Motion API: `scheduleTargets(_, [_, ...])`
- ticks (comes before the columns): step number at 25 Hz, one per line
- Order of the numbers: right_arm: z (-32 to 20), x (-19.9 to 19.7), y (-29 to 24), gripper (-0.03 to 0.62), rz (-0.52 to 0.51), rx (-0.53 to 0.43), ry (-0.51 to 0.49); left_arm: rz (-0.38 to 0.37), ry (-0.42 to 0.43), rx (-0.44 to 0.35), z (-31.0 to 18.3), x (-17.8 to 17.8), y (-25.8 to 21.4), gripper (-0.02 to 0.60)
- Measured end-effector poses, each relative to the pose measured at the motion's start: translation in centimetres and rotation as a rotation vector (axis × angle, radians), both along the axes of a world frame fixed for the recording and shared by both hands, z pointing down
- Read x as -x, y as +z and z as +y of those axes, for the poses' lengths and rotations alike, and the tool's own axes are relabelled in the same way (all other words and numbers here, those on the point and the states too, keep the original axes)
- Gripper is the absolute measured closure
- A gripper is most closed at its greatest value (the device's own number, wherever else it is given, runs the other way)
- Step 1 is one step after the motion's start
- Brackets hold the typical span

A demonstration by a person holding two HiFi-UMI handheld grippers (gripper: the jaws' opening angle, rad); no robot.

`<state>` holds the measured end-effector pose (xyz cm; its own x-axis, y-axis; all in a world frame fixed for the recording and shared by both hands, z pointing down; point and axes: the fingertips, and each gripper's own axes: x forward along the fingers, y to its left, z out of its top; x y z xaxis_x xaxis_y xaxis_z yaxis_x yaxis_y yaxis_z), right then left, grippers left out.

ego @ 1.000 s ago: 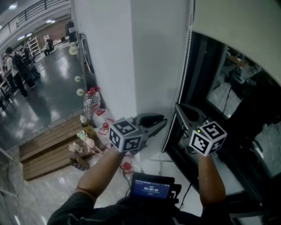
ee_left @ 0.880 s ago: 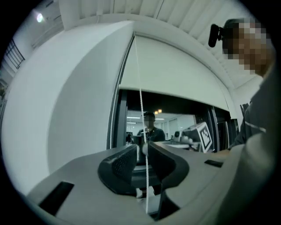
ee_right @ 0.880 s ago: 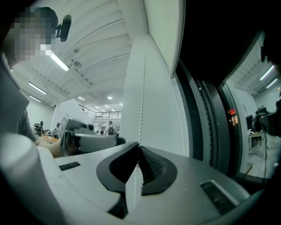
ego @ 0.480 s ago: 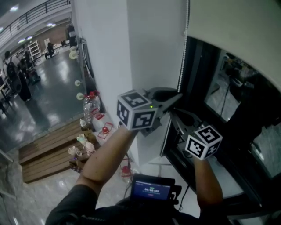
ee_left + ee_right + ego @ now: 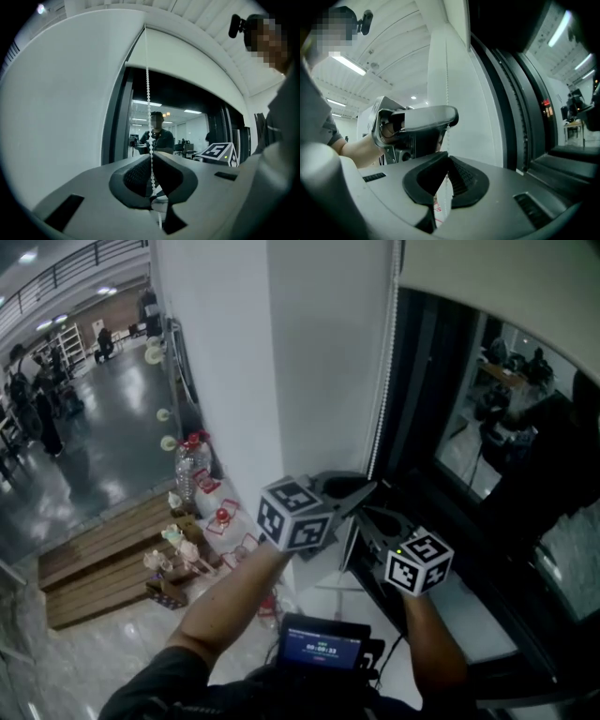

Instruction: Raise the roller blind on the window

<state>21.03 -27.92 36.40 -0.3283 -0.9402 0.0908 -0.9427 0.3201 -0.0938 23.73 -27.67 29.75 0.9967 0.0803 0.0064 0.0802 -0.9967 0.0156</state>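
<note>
The cream roller blind [image 5: 506, 287] hangs across the top of the dark window [image 5: 497, 437]. Its white bead chain [image 5: 382, 409] runs down the window's left edge. My left gripper [image 5: 368, 489] sits on the chain, just above my right gripper [image 5: 362, 514]. In the left gripper view the chain [image 5: 148, 93] drops from the blind [image 5: 187, 56] into the left gripper [image 5: 151, 157]; its jaws have just been closing and now pinch the chain. In the right gripper view the right gripper [image 5: 446, 159] is shut on the chain [image 5: 446, 70] below the left one.
A white pillar [image 5: 281, 362] stands just left of the chain. Bottles and red items [image 5: 192, 465] lie on the floor beside wooden steps [image 5: 103, 549]. A small screen device [image 5: 322, 643] hangs at my chest. A white sill [image 5: 469, 615] runs under the window.
The left gripper rose from beside the pillar to the chain and closed on it, then sank a little. The right gripper moved down along the window edge.
</note>
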Motion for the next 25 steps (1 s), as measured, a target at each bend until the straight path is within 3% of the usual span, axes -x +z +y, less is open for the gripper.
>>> scheduleTargets(5, [0.1,0.3,3.9,0.586,-0.035,0.068,-0.003,-0.059,-0.016,0.008,0.0,0.3,4.0,0.569])
scheduleTargets(25, [0.5,-0.4,6.9,0.582,-0.011,0.145,-0.029,-0.089,-0.029,0.018,-0.1,0.2,7.4,0.571])
